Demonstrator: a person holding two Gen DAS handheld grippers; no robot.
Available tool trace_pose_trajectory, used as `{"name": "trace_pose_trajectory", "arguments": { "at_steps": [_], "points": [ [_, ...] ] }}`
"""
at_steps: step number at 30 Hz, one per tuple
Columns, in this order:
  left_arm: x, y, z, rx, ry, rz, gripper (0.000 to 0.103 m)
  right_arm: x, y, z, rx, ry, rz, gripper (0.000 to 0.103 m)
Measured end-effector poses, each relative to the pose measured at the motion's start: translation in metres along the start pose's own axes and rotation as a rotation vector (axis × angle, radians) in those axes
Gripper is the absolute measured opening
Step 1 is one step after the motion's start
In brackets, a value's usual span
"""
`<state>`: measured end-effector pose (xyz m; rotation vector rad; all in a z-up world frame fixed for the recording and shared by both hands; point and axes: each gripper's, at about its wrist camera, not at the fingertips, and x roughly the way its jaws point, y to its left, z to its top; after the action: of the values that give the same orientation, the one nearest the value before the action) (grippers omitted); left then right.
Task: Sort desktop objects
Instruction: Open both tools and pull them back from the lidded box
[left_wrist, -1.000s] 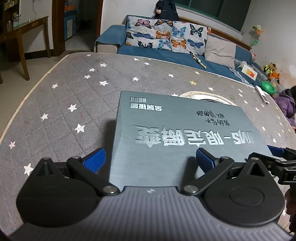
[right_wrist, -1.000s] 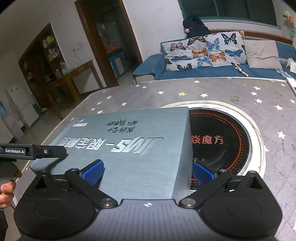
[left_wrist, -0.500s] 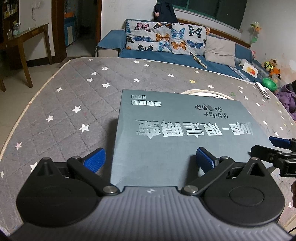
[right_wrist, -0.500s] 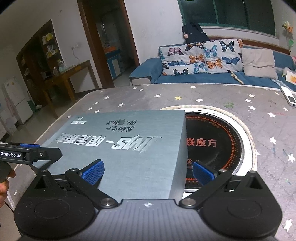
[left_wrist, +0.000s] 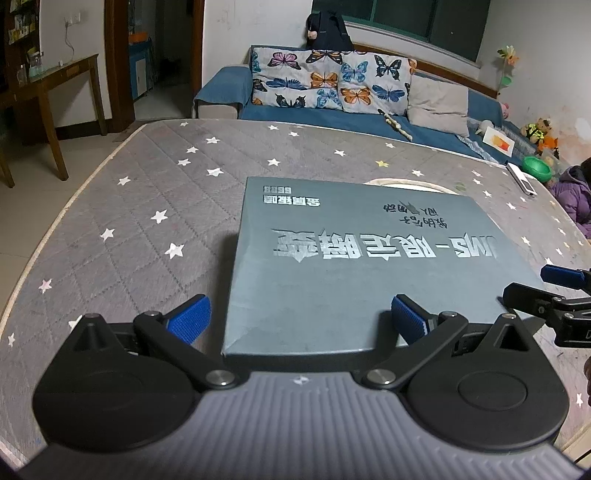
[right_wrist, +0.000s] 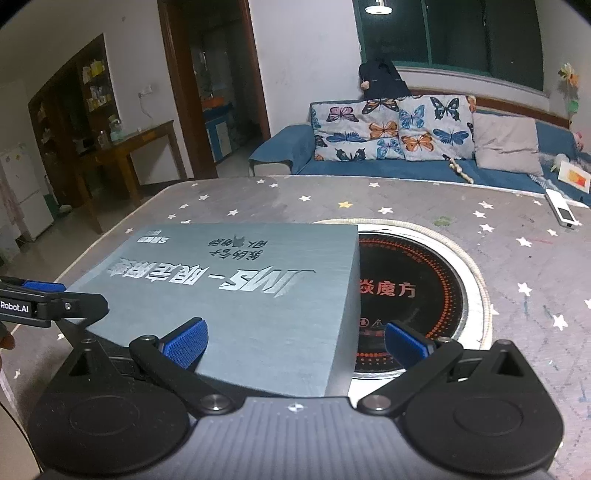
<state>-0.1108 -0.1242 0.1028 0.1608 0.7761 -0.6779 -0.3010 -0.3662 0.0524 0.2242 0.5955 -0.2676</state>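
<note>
On the table: a flat grey cardboard box with silver lettering (left_wrist: 354, 266) lay on the grey quilted star-print table cover (left_wrist: 147, 206), its right end overlapping the round black induction cooktop (right_wrist: 417, 291) set into the table.
Left gripper (left_wrist: 299, 317): jaws spread wide, holding nothing; the box's near left corner sat between the blue pads (left_wrist: 190, 318), neither pad pressing it.
Right gripper (right_wrist: 293, 341): equally wide open and empty, straddling the box's near right corner.
Step, as judged: a two-handed lift of the box.
Doing it well: each gripper probably needed to bite the box's edge, not its width, then close together and rise level so the box did not tilt or slip.
</note>
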Motion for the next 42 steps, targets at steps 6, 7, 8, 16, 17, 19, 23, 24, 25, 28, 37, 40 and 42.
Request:
{"name": "trace_pose_trajectory", "arguments": {
  "at_steps": [6, 7, 8, 16, 17, 19, 23, 24, 25, 28, 37, 40, 42],
  "points": [
    [-0.007, -0.003, -0.006, 0.006, -0.014, 0.016, 0.103, -0.007, -0.001, -0.003, -0.008, -0.015, -0.021, 0.103],
    [-0.009, -0.003, -0.006, 0.006, -0.015, 0.019, 0.103, -0.009, -0.002, -0.004, -0.006, -0.017, -0.022, 0.103],
    [-0.01, -0.003, -0.007, 0.006, -0.017, 0.022, 0.103, -0.01, -0.002, -0.005, -0.003, -0.018, -0.023, 0.103],
    [-0.022, -0.003, -0.018, -0.002, -0.037, 0.043, 0.103, -0.023, -0.002, -0.019, -0.014, -0.012, -0.037, 0.103],
    [-0.024, -0.003, -0.019, -0.003, -0.039, 0.044, 0.103, -0.023, -0.001, -0.022, -0.024, -0.008, -0.046, 0.103],
    [-0.026, -0.003, -0.022, -0.004, -0.041, 0.046, 0.103, -0.025, 0.0, -0.028, -0.041, -0.003, -0.064, 0.103],
    [-0.033, -0.003, -0.03, -0.001, -0.045, 0.058, 0.103, -0.029, -0.001, -0.037, -0.037, 0.01, -0.067, 0.103],
    [-0.034, -0.003, -0.031, -0.002, -0.046, 0.06, 0.103, -0.029, -0.001, -0.039, -0.034, 0.012, -0.067, 0.103],
    [-0.036, -0.002, -0.033, -0.003, -0.047, 0.063, 0.103, -0.03, -0.002, -0.041, -0.031, 0.014, -0.068, 0.103],
    [-0.039, 0.0, -0.039, -0.009, -0.045, 0.072, 0.103, -0.032, -0.003, -0.047, -0.021, 0.019, -0.067, 0.103],
    [-0.042, 0.014, -0.056, -0.032, -0.031, 0.129, 0.103, -0.033, -0.005, -0.056, -0.022, 0.025, -0.078, 0.103],
    [-0.038, 0.023, -0.061, -0.044, -0.026, 0.172, 0.103, -0.031, -0.011, -0.059, -0.016, 0.029, -0.094, 0.103],
    [-0.036, 0.031, -0.062, -0.059, -0.026, 0.199, 0.103, -0.029, -0.015, -0.06, -0.009, 0.034, -0.105, 0.103]
  ]
}}
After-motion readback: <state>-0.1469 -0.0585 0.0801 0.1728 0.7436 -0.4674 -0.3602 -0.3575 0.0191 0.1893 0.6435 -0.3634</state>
